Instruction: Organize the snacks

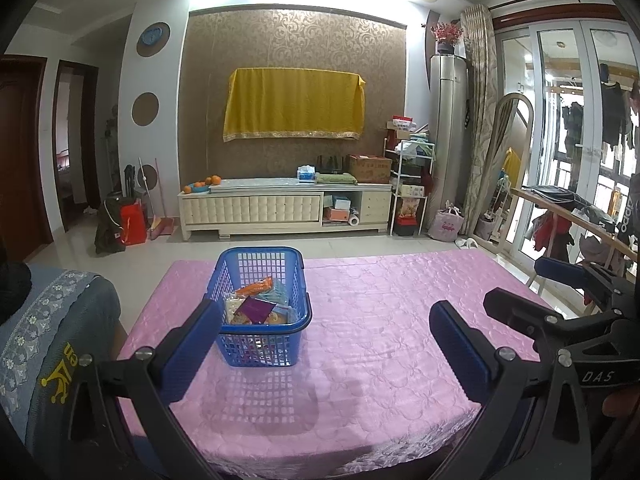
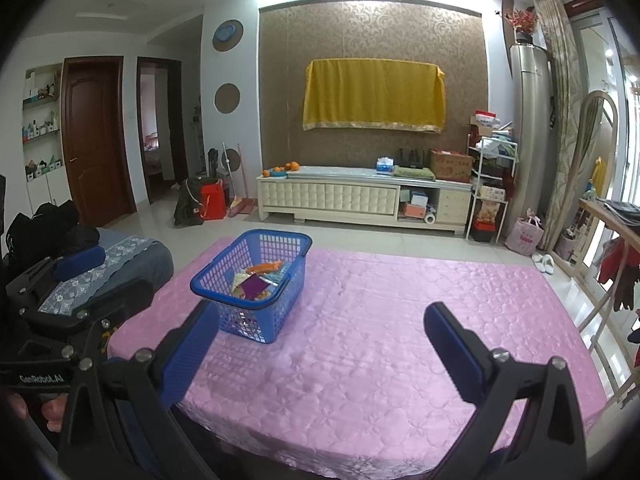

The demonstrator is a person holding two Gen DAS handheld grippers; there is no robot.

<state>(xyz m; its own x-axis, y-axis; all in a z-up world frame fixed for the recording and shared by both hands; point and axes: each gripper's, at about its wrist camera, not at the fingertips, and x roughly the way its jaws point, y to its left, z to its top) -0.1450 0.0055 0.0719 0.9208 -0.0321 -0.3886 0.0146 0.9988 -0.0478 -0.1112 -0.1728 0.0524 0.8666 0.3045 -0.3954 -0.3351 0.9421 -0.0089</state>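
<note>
Sat left of centre on the pink tablecloth (image 1: 380, 320): a blue basket (image 1: 262, 308) filled with snack packets (image 1: 256, 306), orange one farthest. Held wide and empty above the near edge: left gripper (image 1: 324, 344), right gripper (image 2: 316, 348). Showed only in the right view: brown door (image 2: 96, 136) and wall shelves (image 2: 40, 120). Stood far behind: TV cabinet (image 2: 360, 200), yellow cloth (image 2: 374, 96).

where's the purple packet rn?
The purple packet lies inside the blue basket, on top of the other snacks, beside the orange packet. The basket stands on the pink tablecloth, left of centre in both views.
</note>
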